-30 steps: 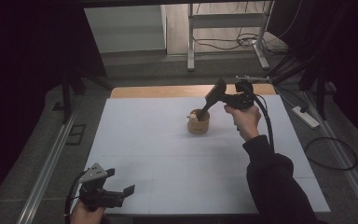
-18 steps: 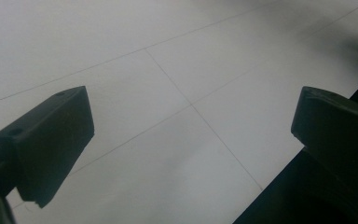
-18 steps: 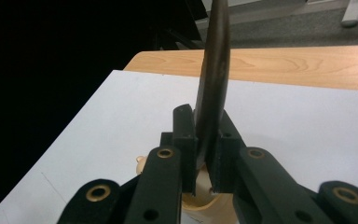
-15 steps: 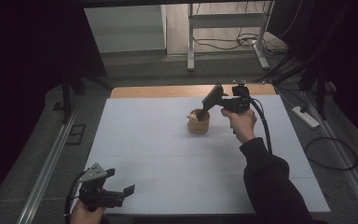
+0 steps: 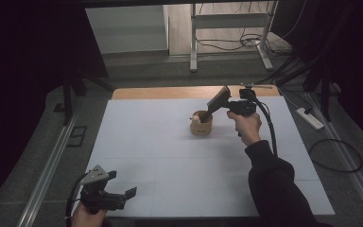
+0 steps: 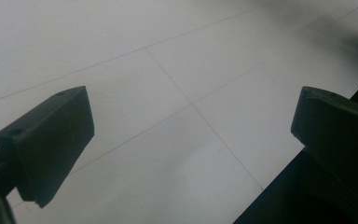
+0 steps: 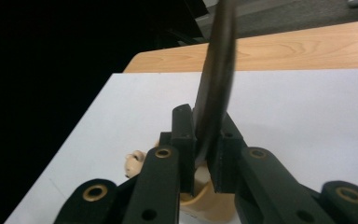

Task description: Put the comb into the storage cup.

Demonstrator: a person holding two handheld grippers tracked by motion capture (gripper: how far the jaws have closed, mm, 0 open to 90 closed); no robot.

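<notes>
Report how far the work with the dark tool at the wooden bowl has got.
Done: the right gripper is shut on the dark flat tool. In hand: its lower end sits at the wooden bowl, beside a small pale object. Left: whatever it must do inside is not visibly finished; the left gripper waits open near the table's front edge.

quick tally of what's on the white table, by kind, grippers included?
Grippers: 2, left gripper open, right gripper shut on the dark utensil
Wooden cups: 1, cup
Dark utensils: 1
Small pale things at the cup: 1, pale thing; can't tell what it is
Total: 5
</notes>
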